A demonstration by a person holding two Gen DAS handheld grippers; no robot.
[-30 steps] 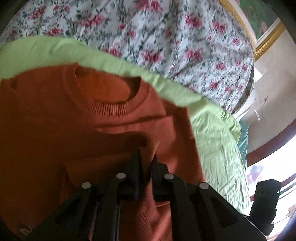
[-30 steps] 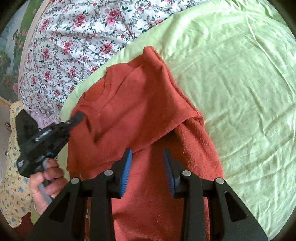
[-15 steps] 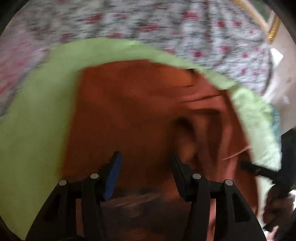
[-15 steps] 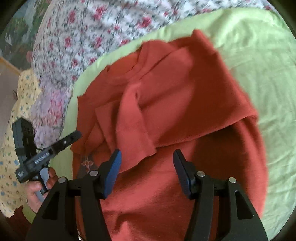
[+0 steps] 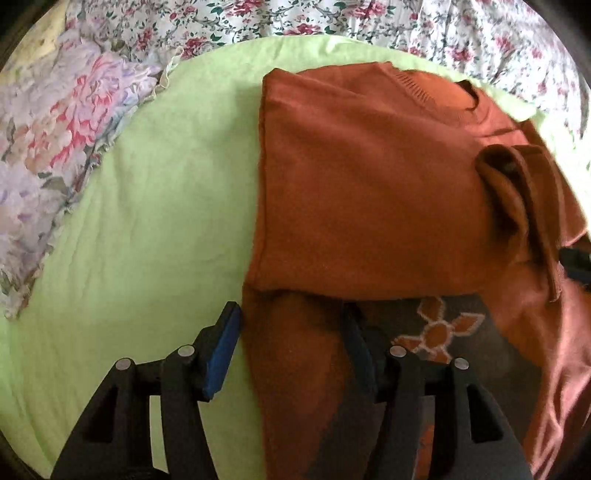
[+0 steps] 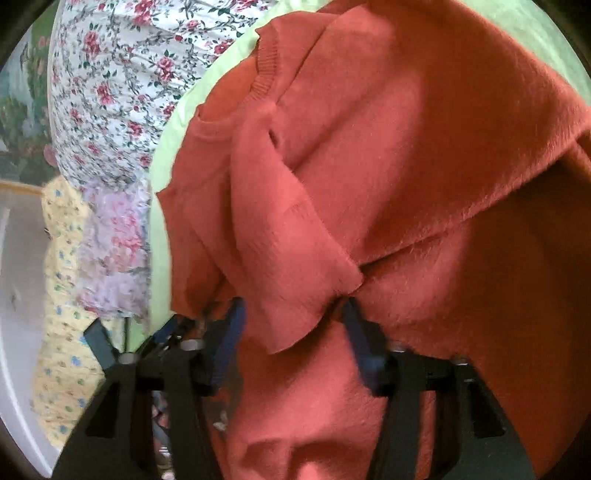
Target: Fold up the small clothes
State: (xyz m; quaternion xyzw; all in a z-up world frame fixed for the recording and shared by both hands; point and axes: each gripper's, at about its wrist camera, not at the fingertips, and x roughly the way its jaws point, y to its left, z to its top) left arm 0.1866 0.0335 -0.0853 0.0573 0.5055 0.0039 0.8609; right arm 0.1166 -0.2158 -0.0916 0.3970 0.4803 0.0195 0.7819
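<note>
Here the rust-orange knitted child's sweater [image 5: 369, 192] lies partly folded on the pale green bed sheet [image 5: 147, 206], its ribbed collar toward the flowered white bedspread [image 5: 332, 18] and its body running down toward the two grippers.

The left gripper [image 5: 291, 343] has just been opening; its blue-padded jaws stand spread, one over bare sheet and the other over the knit, with the sweater's left edge strip lying between them but not pressed.

The right gripper [image 6: 291, 332] has just been closing. In its own view the jaws still show a gap, and a loose flap of the sweater (a folded-in sleeve, by the look of it) hangs down between them; whether the pads already bite on it I cannot tell, since the cloth hides their tips.

What the next move turns on, I judge, is that the sweater's long axis runs from the collar at the far side to the hem close under both grippers. The near edge lies directly ahead of and below each jaw, so a lengthwise fold would carry it away toward the collar. The left gripper sits nearer the sweater's straight folded side edge, the right nearer the rumpled sleeve flap.
</note>
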